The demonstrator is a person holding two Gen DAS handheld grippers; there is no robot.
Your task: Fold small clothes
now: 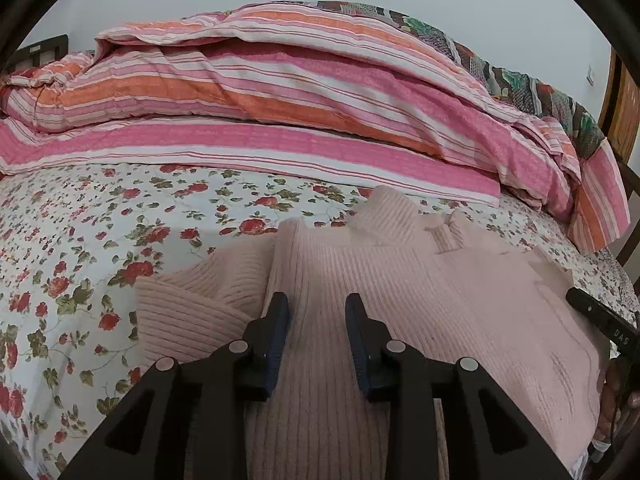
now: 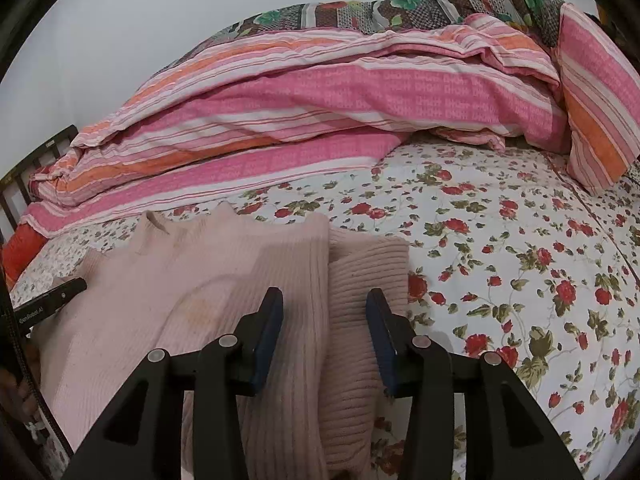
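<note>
A pale pink ribbed knit sweater [image 1: 400,280] lies flat on the flowered bed sheet [image 1: 80,240], collar toward the quilt. My left gripper [image 1: 316,300] is open, low over the sweater's left side, beside the folded-in left sleeve [image 1: 192,300]. In the right wrist view the sweater [image 2: 160,288] fills the lower left, and its right sleeve [image 2: 360,280] lies folded alongside the body. My right gripper [image 2: 324,296] is open, its jaws straddling the sleeve and the body's edge. Each gripper shows as a black tip in the other's view, the right one [image 1: 600,316] and the left one [image 2: 52,300].
A folded pink and orange striped quilt [image 1: 280,100] is piled along the far side of the bed, also in the right wrist view [image 2: 320,100]. A patterned blanket [image 2: 440,4] lies behind it. The flowered sheet [image 2: 520,260] spreads to the right. A dark bed frame [image 2: 24,184] stands at left.
</note>
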